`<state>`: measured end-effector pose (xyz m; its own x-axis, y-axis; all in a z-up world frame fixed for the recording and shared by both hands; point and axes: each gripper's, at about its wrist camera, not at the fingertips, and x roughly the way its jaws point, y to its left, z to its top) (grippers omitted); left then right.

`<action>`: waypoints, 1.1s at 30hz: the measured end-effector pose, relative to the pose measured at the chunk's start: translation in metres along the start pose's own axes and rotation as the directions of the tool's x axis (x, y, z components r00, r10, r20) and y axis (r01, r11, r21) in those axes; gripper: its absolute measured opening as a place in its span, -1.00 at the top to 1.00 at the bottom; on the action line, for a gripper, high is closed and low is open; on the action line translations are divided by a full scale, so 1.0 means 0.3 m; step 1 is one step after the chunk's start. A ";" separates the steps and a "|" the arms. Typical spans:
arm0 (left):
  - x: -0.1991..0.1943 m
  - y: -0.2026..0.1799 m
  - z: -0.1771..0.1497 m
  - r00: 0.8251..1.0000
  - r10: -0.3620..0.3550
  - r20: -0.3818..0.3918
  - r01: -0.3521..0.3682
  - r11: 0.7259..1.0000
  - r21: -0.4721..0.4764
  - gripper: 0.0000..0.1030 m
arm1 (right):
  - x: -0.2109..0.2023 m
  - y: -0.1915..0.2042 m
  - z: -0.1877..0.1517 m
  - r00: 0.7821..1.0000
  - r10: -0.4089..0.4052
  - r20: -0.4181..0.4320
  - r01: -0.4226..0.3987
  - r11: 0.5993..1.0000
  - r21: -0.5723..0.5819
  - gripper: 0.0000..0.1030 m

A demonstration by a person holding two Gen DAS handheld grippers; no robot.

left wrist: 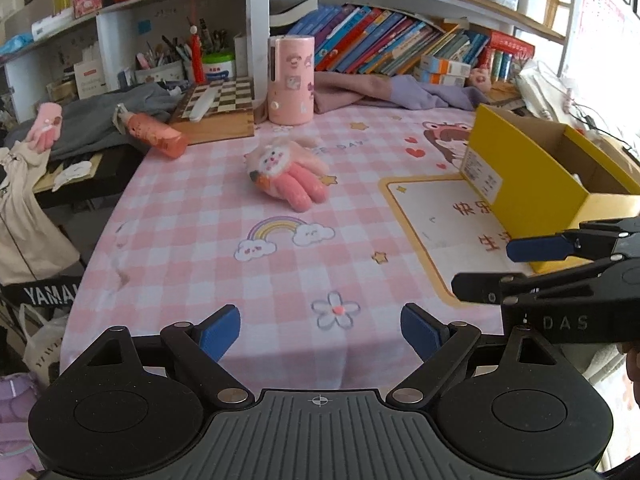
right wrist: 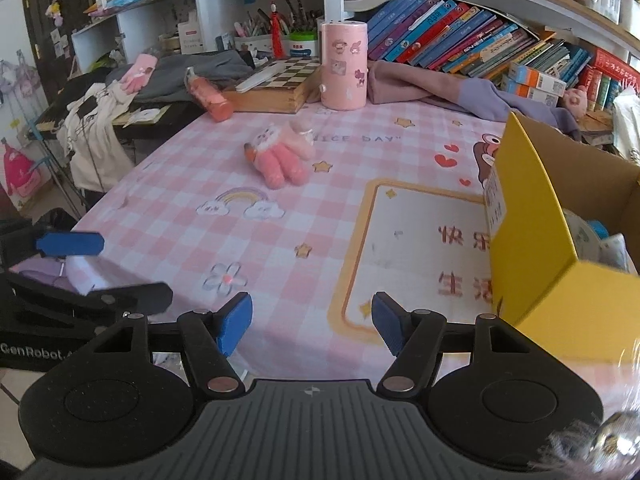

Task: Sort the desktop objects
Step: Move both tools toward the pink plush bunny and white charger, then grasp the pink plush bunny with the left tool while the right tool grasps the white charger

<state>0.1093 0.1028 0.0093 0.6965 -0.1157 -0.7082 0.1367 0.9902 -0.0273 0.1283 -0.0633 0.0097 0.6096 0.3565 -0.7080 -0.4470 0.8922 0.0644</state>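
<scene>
The desk (left wrist: pixel 192 216) wears a pink checked cloth printed with a rainbow, stars and flowers. Along its far edge lean rows of books (left wrist: pixel 384 40) under the shelves, with a lilac garment (left wrist: pixel 400 90) heaped in front of them. By the right edge stands a yellow cardboard box (left wrist: pixel 532 184), open at the top; the right wrist view shows some items inside it, too hidden to name. At the far edge, left of the middle, lies a wooden chessboard (left wrist: pixel 222 106), and just beside it stands a pink cylindrical holder (left wrist: pixel 291 80) with stickers. A pink bottle (left wrist: pixel 158 134) lies tilted at the far left corner. A pink plush glove (left wrist: pixel 290 170) lies alone mid-desk, apart from everything. The left gripper (left wrist: pixel 320 334) hovers over the near edge, jaws spread wide, nothing between them. The right gripper (right wrist: pixel 312 326) hovers beside the box, jaws apart and empty.
</scene>
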 end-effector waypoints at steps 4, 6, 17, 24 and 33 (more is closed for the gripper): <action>0.062 0.002 0.059 1.000 0.009 0.000 -0.009 1.000 -0.005 -0.75 | 0.060 -0.046 0.065 1.000 0.010 0.005 -0.010 1.000 0.018 -0.24; 0.093 0.008 0.091 1.000 0.016 0.001 -0.016 1.000 -0.011 -0.75 | 0.091 -0.070 0.097 1.000 0.017 0.006 -0.017 0.999 0.033 -0.24; 0.209 0.056 0.230 0.996 0.086 -0.001 -0.085 0.993 -0.082 -0.75 | 0.253 -0.161 0.265 0.996 0.088 -0.004 -0.087 0.991 0.103 -0.24; 0.310 0.086 0.311 0.996 0.094 0.000 -0.093 0.991 -0.100 -0.75 | 0.306 -0.186 0.333 0.998 0.061 0.014 -0.061 0.996 0.069 -0.31; 0.511 0.106 0.406 0.997 0.080 -0.014 -0.081 0.994 -0.069 -0.74 | 0.349 -0.238 0.340 0.999 0.037 -0.020 -0.036 0.997 0.063 -0.31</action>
<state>0.3063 0.1069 -0.0142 0.6951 -0.0347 -0.7181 0.0309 0.9994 -0.0183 0.2907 -0.0615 0.0028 0.5797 0.3838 -0.7188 -0.4262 0.8947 0.1340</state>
